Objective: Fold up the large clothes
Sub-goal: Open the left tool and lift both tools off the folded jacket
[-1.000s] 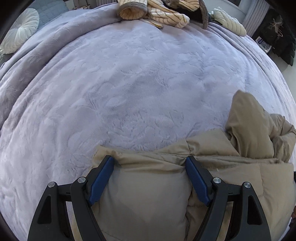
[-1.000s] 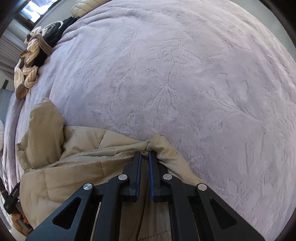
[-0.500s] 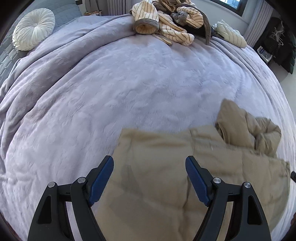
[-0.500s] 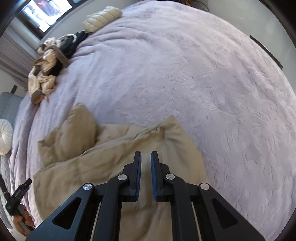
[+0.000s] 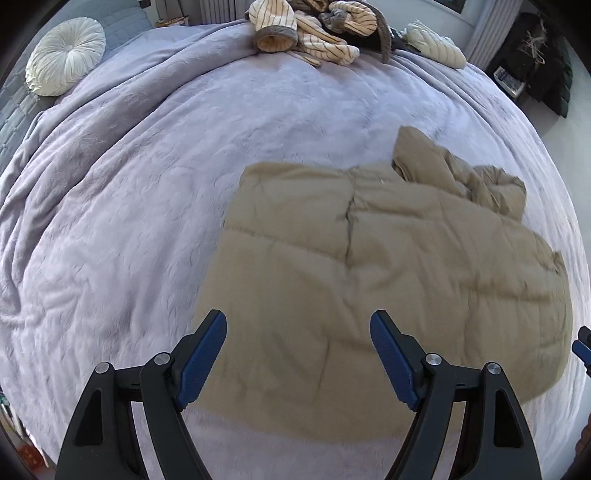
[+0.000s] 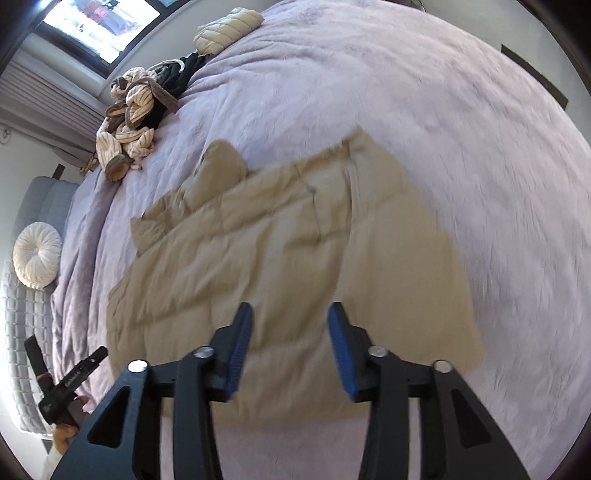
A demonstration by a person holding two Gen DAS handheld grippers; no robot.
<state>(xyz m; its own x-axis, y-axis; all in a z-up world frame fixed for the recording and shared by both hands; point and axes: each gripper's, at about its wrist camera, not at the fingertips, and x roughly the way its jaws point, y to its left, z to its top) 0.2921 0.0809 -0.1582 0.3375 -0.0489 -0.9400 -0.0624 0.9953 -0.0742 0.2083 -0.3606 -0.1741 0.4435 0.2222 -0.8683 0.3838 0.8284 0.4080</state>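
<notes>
A tan quilted puffer jacket [image 5: 388,266] lies spread on the lilac plush bedspread [image 5: 129,192], near me. My left gripper [image 5: 298,345] hangs above it, tongs wide apart, empty. My right gripper [image 6: 290,334] hangs likewise, tongs parted. Far off sit cream striped clothes [image 5: 314,33] and a round white cushion [image 5: 65,56].

Black tool [image 5: 297,354] frames w/ blue pads [image 6: 242,343], silver screws.

The bed [image 5: 155,206], under a lilac plush cover, carried a tan quilted jacket [image 5: 388,266] at centre, striped garments [image 5: 317,33] toward 12 o'clock, a round white cushion [image 5: 64,55] toward 10.
</notes>
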